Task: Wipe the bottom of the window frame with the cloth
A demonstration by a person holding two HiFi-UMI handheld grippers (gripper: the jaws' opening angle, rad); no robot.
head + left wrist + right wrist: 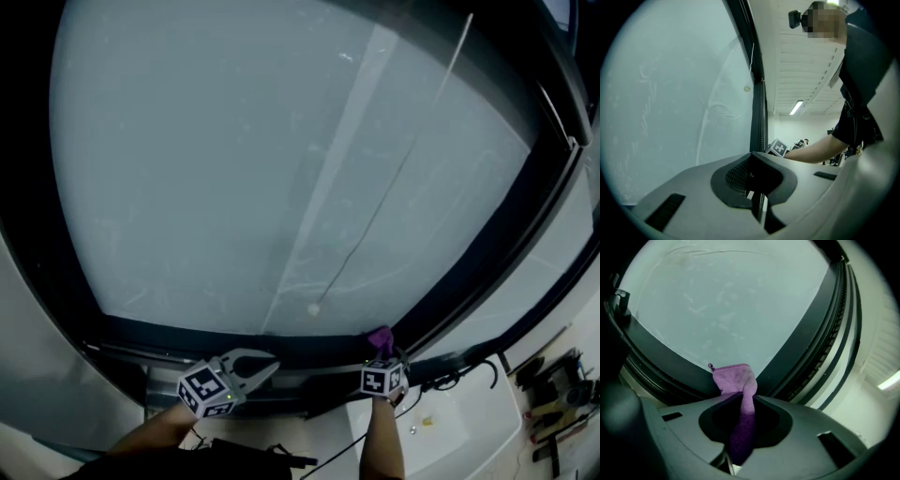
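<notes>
Nearest, the right hand-held gripper [735, 460] is clamped on a purple cloth [737, 380]. The cloth's free fold stands up past the jaws, probably so that soft fabric rather than plastic meets the bottom rail of the window frame [665, 352]. The cloth appears to rest against that rail, just beside the corner where the right upright rises. That edge blocks travel rightward, so the open run lies leftward. The left hand-held gripper [262, 367] hangs low by the same rail, jaws nearly together with nothing between, seemingly parked; it may crowd a long sweep. Beyond, the glass pane [281, 169] is bare save a cord bead [314, 307].
</notes>
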